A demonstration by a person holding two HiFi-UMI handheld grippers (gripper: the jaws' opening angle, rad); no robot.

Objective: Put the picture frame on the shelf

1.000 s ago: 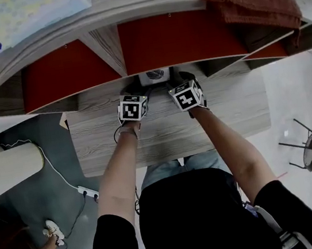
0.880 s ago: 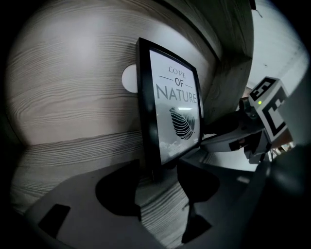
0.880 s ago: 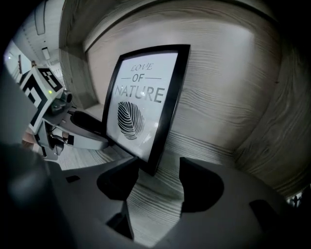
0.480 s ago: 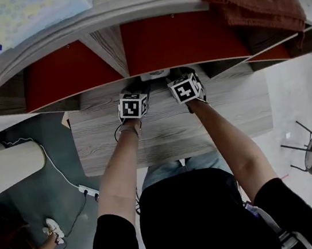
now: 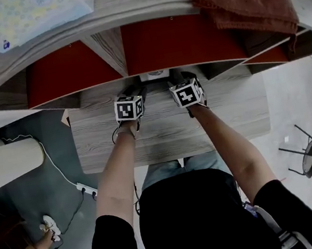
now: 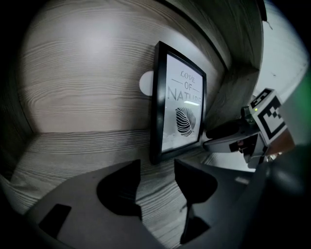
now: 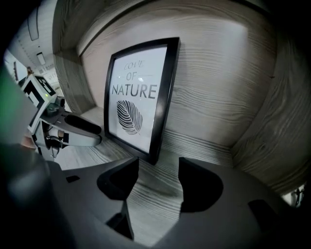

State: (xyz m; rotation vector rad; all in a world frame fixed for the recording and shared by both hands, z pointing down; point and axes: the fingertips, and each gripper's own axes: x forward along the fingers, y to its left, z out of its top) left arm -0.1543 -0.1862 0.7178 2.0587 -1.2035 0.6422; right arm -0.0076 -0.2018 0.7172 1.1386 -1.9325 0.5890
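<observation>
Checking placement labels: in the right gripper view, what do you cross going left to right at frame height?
In order: left gripper → picture frame → back wall → side wall.

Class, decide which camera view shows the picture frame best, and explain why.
The right gripper view: the picture frame shows its whole front, with the lettering and leaf clear. The left gripper view shows it sharply angled and narrowed. The head view shows only a small sliver.
</observation>
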